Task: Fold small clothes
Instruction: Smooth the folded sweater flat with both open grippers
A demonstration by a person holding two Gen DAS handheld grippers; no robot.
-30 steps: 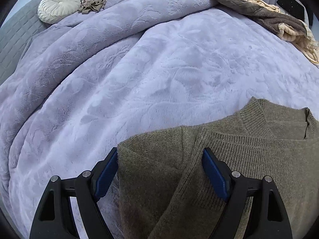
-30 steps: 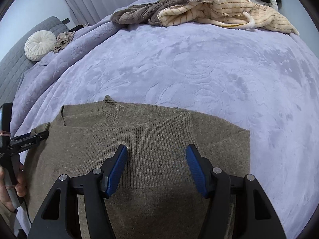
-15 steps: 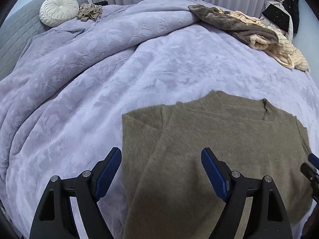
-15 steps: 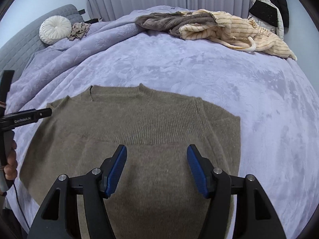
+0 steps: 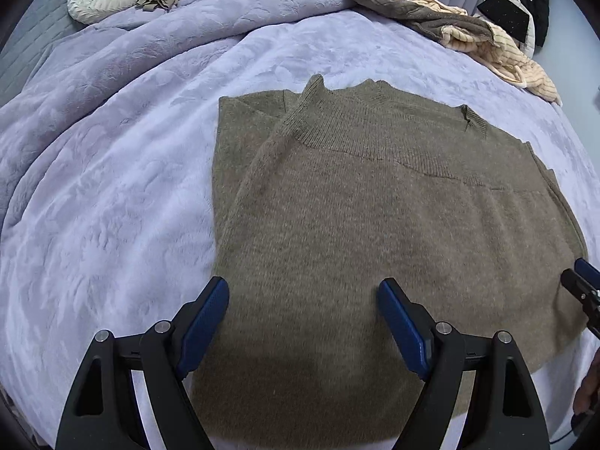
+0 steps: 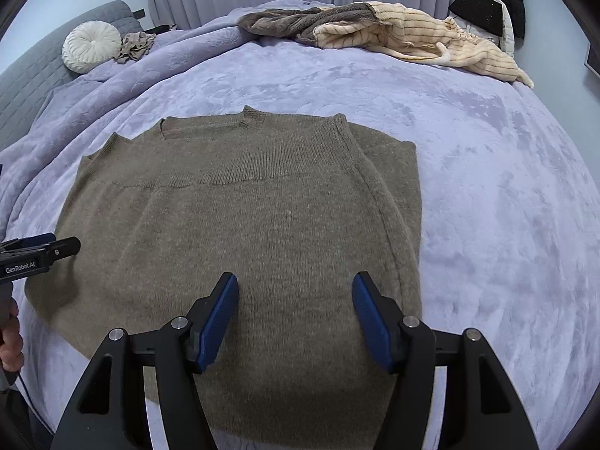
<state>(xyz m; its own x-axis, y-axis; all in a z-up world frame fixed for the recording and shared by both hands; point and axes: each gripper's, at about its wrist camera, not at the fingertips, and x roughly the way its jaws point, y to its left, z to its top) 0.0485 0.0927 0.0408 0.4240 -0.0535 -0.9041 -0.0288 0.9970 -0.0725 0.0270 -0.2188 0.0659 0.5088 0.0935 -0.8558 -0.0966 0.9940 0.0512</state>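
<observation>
The left tool (image 5: 303, 322) hangs above the near part of the sweater (image 5: 375, 225) with its two blue pads wide apart and nothing between them; it is released and does not touch the knit. The right tool (image 6: 296, 318) is in the same way above the sweater's near part, a little toward the right edge; its jaws are opening at this moment and no cloth is caught between them, so it too holds nothing. Both tools point steeply down toward the bed, side by side, and each one shows at the edge of the other's view, with a part of the person's hand (image 6: 9, 333) on the grip. The sweater lies flat on the lilac blanket (image 6: 506, 206) that covers the bed, with the collar on the far side. Its sleeves are not spread out; both side parts seem to be turned inward over the body, so the shape is a neat rectangle with straight side edges. I judge that it is placed so because the side folds are done, and the tools are free above the near hem to take it for the next fold toward the collar. Farther away, a brown and cream striped garment (image 6: 393, 33) lies in a heap at the far edge of the bed, and a round white cushion (image 6: 92, 47) rests near the grey headboard (image 6: 33, 71), well apart from the sweater.
</observation>
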